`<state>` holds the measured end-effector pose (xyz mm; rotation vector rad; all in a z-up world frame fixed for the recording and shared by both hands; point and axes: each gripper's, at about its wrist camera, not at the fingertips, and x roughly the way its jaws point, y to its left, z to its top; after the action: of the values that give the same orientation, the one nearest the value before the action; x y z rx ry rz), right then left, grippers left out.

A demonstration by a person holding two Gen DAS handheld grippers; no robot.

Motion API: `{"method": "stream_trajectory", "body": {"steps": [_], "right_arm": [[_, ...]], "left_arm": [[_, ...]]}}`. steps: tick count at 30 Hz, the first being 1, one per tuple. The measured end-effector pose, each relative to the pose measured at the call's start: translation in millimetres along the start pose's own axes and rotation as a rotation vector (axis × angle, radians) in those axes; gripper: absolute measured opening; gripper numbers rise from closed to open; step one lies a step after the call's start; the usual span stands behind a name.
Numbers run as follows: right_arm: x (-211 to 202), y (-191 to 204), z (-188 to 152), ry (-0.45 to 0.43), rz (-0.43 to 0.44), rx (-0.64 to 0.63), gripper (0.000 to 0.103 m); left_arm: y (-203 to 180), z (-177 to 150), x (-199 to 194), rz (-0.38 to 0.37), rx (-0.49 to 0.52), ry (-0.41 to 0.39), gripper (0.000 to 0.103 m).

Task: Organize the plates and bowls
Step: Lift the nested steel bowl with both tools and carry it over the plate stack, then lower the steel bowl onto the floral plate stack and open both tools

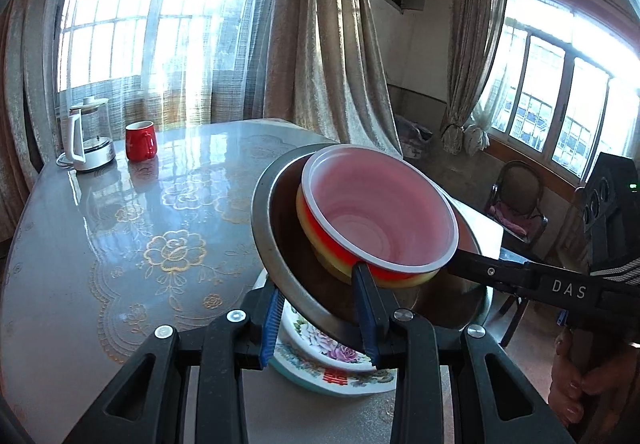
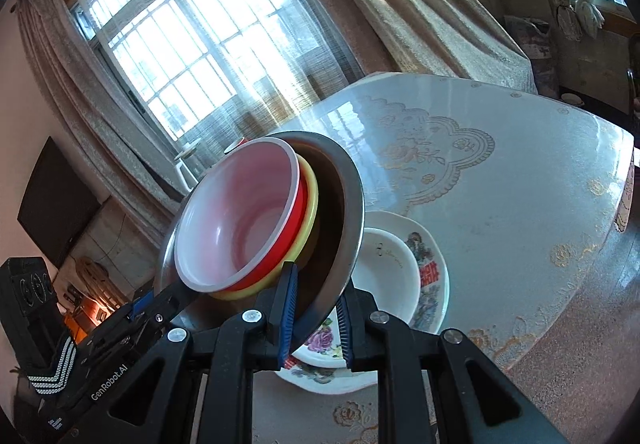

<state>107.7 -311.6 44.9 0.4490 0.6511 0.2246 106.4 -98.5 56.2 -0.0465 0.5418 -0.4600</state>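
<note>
A steel bowl [image 1: 272, 240] [image 2: 344, 212] is held tilted above the table, with a red bowl [image 1: 380, 212] [image 2: 240, 224] nested in a yellow bowl [image 1: 320, 244] [image 2: 312, 204] inside it. My left gripper [image 1: 320, 304] is shut on the steel bowl's near rim. My right gripper [image 2: 316, 308] is shut on the opposite rim and shows in the left wrist view [image 1: 480, 268]. Below lies a flowered plate [image 1: 340, 368] [image 2: 432, 284] with a smaller white plate [image 2: 388, 272] on it.
A red mug [image 1: 140, 140] and a glass kettle [image 1: 90, 136] stand at the far left of the round table [image 1: 120, 244] [image 2: 520, 184]. A chair [image 1: 516, 200] stands beyond the table's right edge. Curtains and windows lie behind.
</note>
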Motion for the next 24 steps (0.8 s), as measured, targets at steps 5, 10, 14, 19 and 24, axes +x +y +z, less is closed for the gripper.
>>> {"method": "stream_trajectory", "body": {"steps": [5,10,14,19,24], "right_arm": [[2,-19,-2,0.003,-0.033,0.037,0.019],[11,-33,-9,0.038,-0.052,0.071,0.019],[21,-38,-13,0.066,-0.059,0.089,0.019],[29,-41,-16,0.091,-0.062,0.093,0.019],[33,-45,-20,0.111,-0.064,0.096,0.02]], "left_arm": [[-8,-5,19,-0.02,0.002,0.027,0.034],[-11,-15,34,-0.013,-0.003,0.066,0.034],[-9,-22,40,-0.002,-0.01,0.084,0.034],[-8,-27,46,0.016,-0.018,0.103,0.035],[-7,-32,48,0.029,-0.026,0.113,0.034]]}}
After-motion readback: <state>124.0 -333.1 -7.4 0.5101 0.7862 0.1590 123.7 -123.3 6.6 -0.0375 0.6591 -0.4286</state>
